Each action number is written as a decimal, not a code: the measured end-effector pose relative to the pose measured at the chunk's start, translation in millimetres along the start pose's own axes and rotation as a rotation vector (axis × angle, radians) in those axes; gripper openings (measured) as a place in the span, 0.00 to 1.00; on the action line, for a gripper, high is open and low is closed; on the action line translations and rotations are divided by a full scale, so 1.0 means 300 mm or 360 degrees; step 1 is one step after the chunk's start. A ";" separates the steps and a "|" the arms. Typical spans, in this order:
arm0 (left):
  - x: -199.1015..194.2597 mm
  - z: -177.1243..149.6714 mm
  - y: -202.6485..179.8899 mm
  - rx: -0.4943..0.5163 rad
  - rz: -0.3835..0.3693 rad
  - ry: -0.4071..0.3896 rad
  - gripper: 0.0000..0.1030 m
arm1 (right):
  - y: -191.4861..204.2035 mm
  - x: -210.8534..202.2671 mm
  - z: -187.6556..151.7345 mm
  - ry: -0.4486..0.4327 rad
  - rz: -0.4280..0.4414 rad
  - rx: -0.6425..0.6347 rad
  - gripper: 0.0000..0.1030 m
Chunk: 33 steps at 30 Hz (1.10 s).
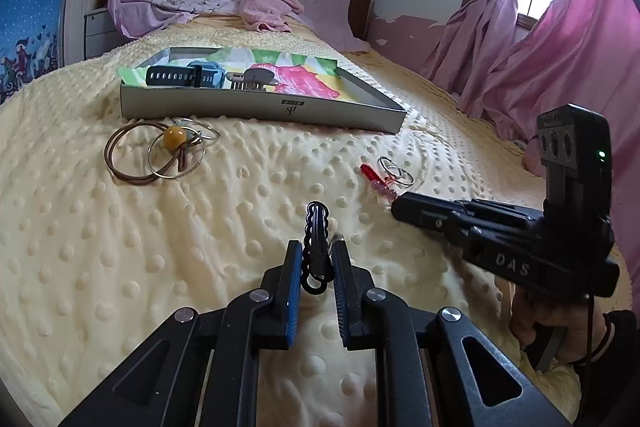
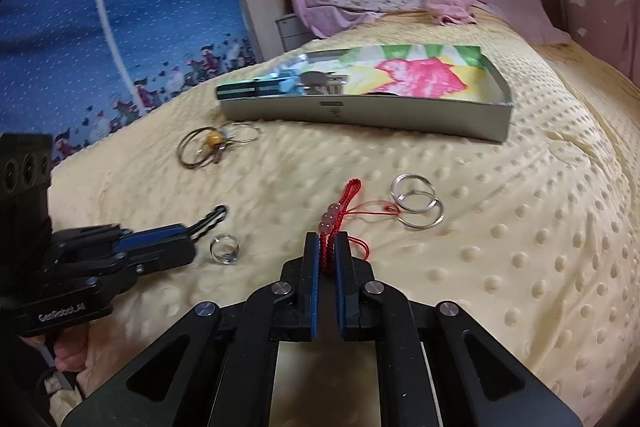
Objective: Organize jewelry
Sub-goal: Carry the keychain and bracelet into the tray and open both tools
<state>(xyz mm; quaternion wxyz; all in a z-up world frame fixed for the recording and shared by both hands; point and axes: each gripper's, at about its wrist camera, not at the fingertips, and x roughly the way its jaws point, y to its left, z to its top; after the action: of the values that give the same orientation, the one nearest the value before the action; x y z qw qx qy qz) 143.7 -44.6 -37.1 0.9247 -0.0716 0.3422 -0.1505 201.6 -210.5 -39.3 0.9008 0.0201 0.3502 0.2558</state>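
The left gripper (image 1: 318,259) was closed on a black braided cord (image 1: 316,231), its blue pads pinching the cord's lower part while the looped end stuck out ahead of the fingertips over the cream dotted blanket (image 1: 200,227). The right gripper (image 2: 327,247) was clamped just as tightly on a red braided cord (image 2: 340,219) — pink beads sat on the cord just beyond the tips, and a thin red string ran off to the right to a pair of silver rings (image 2: 418,205) lying on the blanket.

Just to the left of the right gripper, beside the tip of the left one, lay a clear ring (image 2: 226,248). Further ahead and to the left of both grippers rested a cluster of brown and metal hoops with a yellow bead (image 1: 175,138). Beyond these, well ahead, stood a shallow grey box (image 1: 260,105) lined with a bright flowered cloth — a dark watch strap (image 1: 176,75) and a metal piece lay inside at its left end. A hand (image 1: 560,323) gripped the right tool's handle.
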 end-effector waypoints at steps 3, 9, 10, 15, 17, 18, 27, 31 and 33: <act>-0.006 0.006 -0.007 0.0000 0.0002 -0.0008 0.14 | 0.026 -0.011 -0.004 0.0008 0.0023 -0.0048 0.06; -0.028 0.037 0.002 -0.0044 0.0005 -0.0064 0.14 | 0.057 -0.062 -0.005 -0.0046 0.0037 -0.0117 0.06; -0.030 0.046 0.005 -0.0045 0.0006 -0.0076 0.14 | 0.055 -0.081 0.001 -0.0077 0.0033 -0.0112 0.06; -0.008 0.113 0.012 -0.0054 0.0004 -0.0113 0.14 | 0.029 -0.144 0.049 -0.0203 0.0021 -0.0071 0.06; 0.009 0.157 0.011 -0.0057 0.0001 -0.0136 0.14 | 0.017 -0.164 0.091 -0.0261 -0.0001 -0.0085 0.06; 0.019 0.182 0.014 -0.0063 -0.0004 -0.0148 0.14 | 0.014 -0.168 0.107 -0.0274 -0.0010 -0.0094 0.06; 0.177 0.442 0.032 -0.0162 -0.0020 -0.0222 0.14 | -0.138 -0.132 0.319 -0.0399 -0.0148 -0.0066 0.06; 0.292 0.516 0.033 -0.0221 -0.0042 -0.0156 0.14 | -0.217 -0.062 0.395 -0.0407 -0.0181 -0.0022 0.06; 0.361 0.542 0.033 -0.0210 -0.0032 -0.0100 0.14 | -0.253 -0.014 0.418 -0.0385 -0.0179 0.0020 0.06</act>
<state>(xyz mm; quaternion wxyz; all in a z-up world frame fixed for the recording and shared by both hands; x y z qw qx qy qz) 330.5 -65.8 17.3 0.9268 -0.1405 0.3213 -0.1347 313.2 -260.5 41.5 0.9493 0.0367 0.2412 0.1983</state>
